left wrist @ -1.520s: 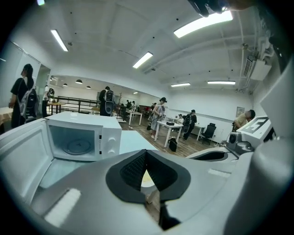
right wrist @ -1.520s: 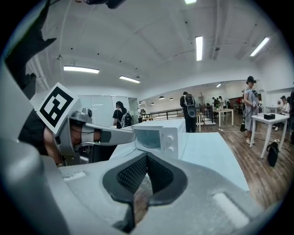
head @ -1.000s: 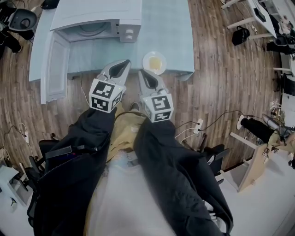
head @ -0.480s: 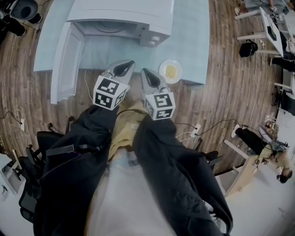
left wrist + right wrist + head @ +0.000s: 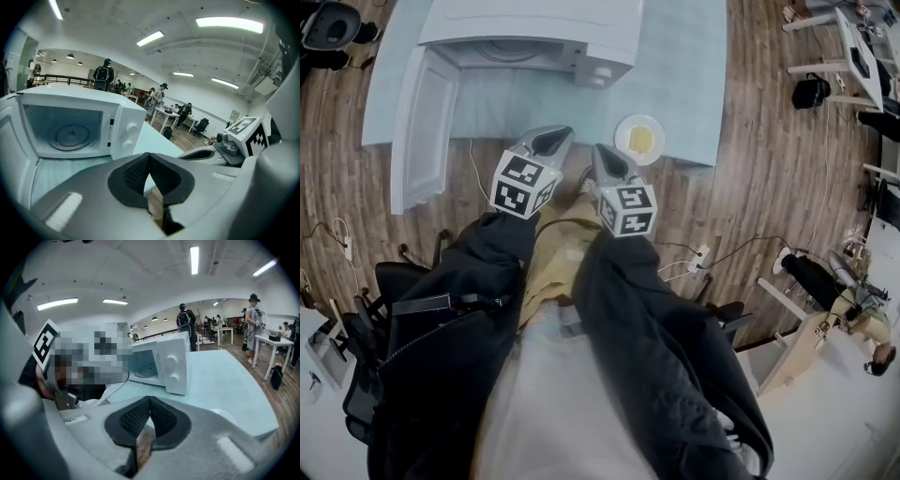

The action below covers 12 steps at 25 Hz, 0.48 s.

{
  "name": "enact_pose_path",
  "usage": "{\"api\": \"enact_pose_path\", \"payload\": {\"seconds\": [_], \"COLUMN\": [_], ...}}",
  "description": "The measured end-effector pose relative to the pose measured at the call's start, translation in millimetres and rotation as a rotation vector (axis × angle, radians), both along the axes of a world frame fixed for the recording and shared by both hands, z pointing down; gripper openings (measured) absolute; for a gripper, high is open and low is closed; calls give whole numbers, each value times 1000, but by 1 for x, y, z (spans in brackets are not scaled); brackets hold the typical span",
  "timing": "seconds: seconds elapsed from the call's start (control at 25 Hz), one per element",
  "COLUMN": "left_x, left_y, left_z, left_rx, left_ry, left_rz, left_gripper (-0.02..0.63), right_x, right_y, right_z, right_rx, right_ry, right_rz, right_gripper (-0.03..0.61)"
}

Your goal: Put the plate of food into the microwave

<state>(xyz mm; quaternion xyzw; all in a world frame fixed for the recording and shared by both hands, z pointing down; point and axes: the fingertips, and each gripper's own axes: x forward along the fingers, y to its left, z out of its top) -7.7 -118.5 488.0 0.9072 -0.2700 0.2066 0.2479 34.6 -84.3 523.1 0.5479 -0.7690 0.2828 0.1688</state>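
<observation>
Left tool (image 5: pixel 551 139) and right tool (image 5: pixel 607 159), closed and empty, before open microwave (image 5: pixel 534 37); plate of food (image 5: pixel 639 139) beside it on bench (image 5: pixel 684 56).

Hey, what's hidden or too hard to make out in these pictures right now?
Food: head view, too small; just a yellow patch on the plate.
Plate: right gripper view, mostly hidden behind the right tongs; absent from the left gripper view.
Microwave: head view, rear cut off by the top edge.
Markings on the knobs: both gripper views, too small.
</observation>
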Motion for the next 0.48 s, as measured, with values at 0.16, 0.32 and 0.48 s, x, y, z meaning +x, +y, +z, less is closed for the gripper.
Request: {"api": "enact_pose_path", "payload": {"seconds": [0.16,0.32,0.48], "left_x": [28,53,73], "left_y": [13,32,55], "left_z": [27,52,75], "left_rx": [-43,-94,-147], "left_ry": [-56,-98,-138], "left_rz": [55,118,186], "left_gripper": [-5,-5,-5], "right_x": [40,70,93], "right_y": [10,24,42], "right_z": [25,54,83], "right_rx": [-53,-132,-209], "right_ry": [-24,-70,-100], "right_rz": [53,119,176], "right_gripper": [2,3,3]}}
